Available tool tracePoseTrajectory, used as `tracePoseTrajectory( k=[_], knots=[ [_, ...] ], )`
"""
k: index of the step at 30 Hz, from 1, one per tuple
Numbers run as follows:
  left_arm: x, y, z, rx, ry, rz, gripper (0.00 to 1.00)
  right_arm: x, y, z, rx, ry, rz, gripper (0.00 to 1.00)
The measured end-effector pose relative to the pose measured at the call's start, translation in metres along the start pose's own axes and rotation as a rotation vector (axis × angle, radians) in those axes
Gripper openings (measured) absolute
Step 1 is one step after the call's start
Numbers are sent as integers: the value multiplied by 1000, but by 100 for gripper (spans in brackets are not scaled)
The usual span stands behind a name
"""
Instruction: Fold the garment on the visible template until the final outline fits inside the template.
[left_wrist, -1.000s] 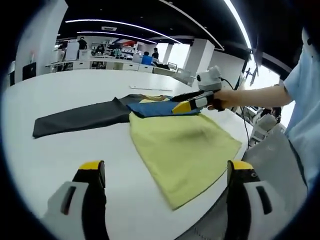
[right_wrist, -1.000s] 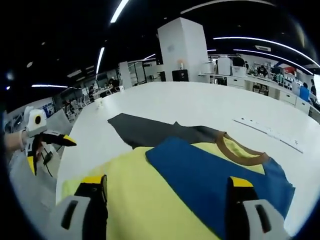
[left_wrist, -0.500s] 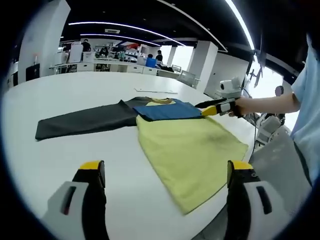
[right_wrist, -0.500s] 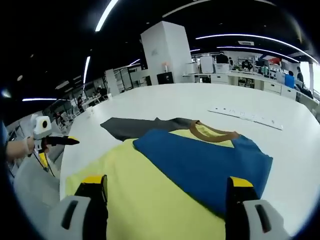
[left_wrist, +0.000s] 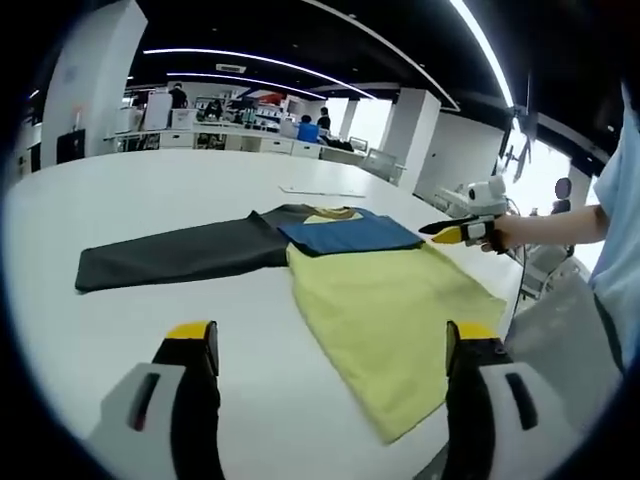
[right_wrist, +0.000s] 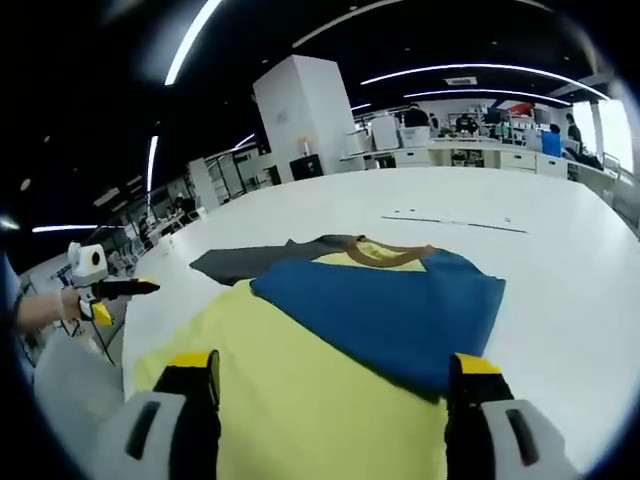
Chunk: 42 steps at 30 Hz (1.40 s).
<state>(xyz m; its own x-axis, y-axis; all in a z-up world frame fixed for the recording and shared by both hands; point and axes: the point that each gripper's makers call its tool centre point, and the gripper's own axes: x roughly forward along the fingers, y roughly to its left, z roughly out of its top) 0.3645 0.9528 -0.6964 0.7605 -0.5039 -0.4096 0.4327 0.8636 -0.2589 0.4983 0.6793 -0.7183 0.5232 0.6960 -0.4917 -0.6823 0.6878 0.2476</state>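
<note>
A yellow shirt (left_wrist: 400, 305) lies flat on the white table (left_wrist: 150, 190). Its blue sleeve (left_wrist: 350, 234) is folded across the chest below the brown collar (right_wrist: 392, 255). The dark grey sleeve (left_wrist: 180, 254) stretches out to the left. My left gripper (left_wrist: 330, 400) is open and holds nothing, short of the shirt's hem. My right gripper (right_wrist: 335, 420) is open over the yellow body (right_wrist: 300, 390), just short of the blue sleeve (right_wrist: 390, 305). In the left gripper view a hand holds the right gripper (left_wrist: 452, 231) beside the shirt's right edge. The left gripper (right_wrist: 118, 290) shows far left in the right gripper view.
A thin strip (right_wrist: 455, 222) lies on the table beyond the collar. The table edge runs close by the shirt's right side, with a grey chair (left_wrist: 560, 330) and the person's light blue sleeve (left_wrist: 615, 260) past it. Desks and a white pillar (right_wrist: 300, 110) stand at the back.
The right gripper has drawn back off the blue sleeve to the shirt's right edge, leaving the sleeve folded across the chest. Both views have shifted slightly.
</note>
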Motion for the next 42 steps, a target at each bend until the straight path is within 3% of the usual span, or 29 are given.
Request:
tracePoseTrajectory(
  k=[8,15,22,27,33,38,39,42],
  knots=[
    [1,21,16,-60,-66,33,87,-13,-10,-1,43,-29,-11,95],
    [0,47,19,-86,-71,102,79,-21,-17,-4,53,-40,-22,94],
    [-4,60,21,-117,-97,124,76,-22,-13,-6,38,-53,-13,93],
    [-14,91,23,-184,-145,211,62,-25,-12,-8,44,-59,-12,93],
    [-24,129,26,-251,-180,302,58,-32,-7,-7,76,-86,7,94],
    [-35,176,30,-278,-176,451,51,-36,-6,-9,61,-86,8,94],
    [-35,181,31,-278,-183,452,50,-38,-6,-8,65,-95,8,94],
    [-41,206,23,-317,-172,541,45,-43,-6,-7,90,-116,9,93]
  ],
)
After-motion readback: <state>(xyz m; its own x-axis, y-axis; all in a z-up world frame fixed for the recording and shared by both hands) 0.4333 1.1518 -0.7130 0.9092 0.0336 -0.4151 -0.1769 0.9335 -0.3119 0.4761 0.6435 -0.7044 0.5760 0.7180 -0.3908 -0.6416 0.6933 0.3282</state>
